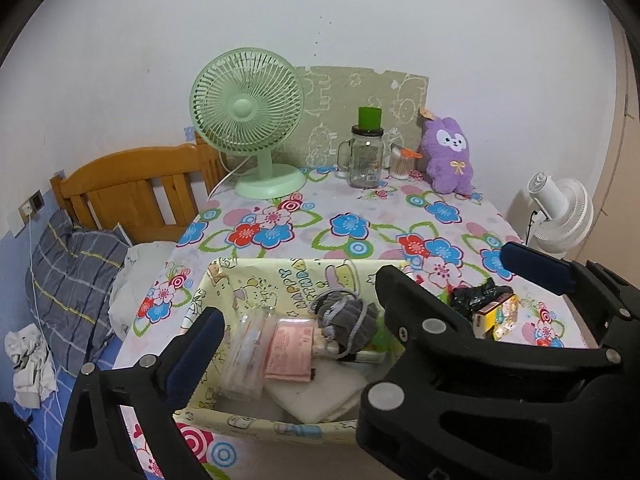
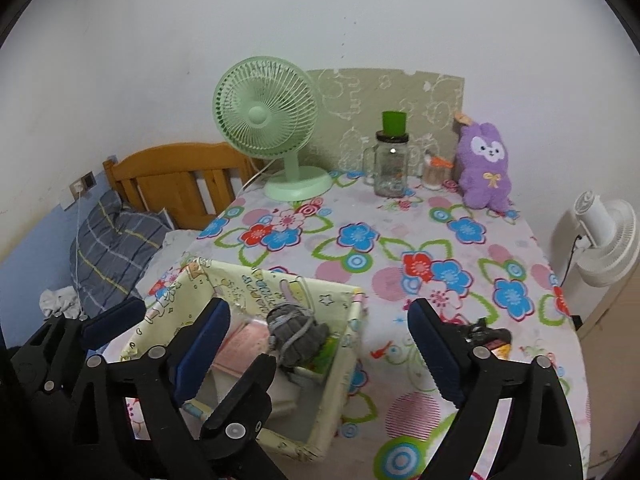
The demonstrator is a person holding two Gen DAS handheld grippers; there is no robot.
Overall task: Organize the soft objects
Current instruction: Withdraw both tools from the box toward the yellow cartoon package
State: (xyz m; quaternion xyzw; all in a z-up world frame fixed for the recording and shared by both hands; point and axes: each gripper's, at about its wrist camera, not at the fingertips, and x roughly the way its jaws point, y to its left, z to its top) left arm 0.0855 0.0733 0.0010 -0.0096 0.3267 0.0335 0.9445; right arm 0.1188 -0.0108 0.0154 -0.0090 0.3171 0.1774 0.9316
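Observation:
A yellow cartoon-print fabric box (image 1: 240, 280) (image 2: 344, 360) stands at the table's near edge. Inside lie a grey knitted drawstring pouch (image 1: 352, 316) (image 2: 298, 338), a pink packet (image 1: 290, 348) (image 2: 244, 340), a clear plastic packet (image 1: 244, 356) and folded white cloth (image 1: 316, 396). My left gripper (image 1: 308, 312) hangs open over the box with nothing between its pads. My right gripper (image 2: 318, 308) is open too, straddling the box's right wall, holding nothing. The two grippers crowd together, fingers overlapping. A purple plush rabbit (image 1: 448, 156) (image 2: 484, 168) sits upright at the table's far right.
A black bag with a small colourful carton (image 1: 486, 304) (image 2: 496, 340) lies right of the box. A green fan (image 1: 248, 120), a glass mug-jar (image 1: 366, 156) and a swab pot (image 1: 402, 164) stand at the back. A bed with a plaid pillow (image 1: 76, 280) lies left. A white fan (image 2: 604, 240) stands right.

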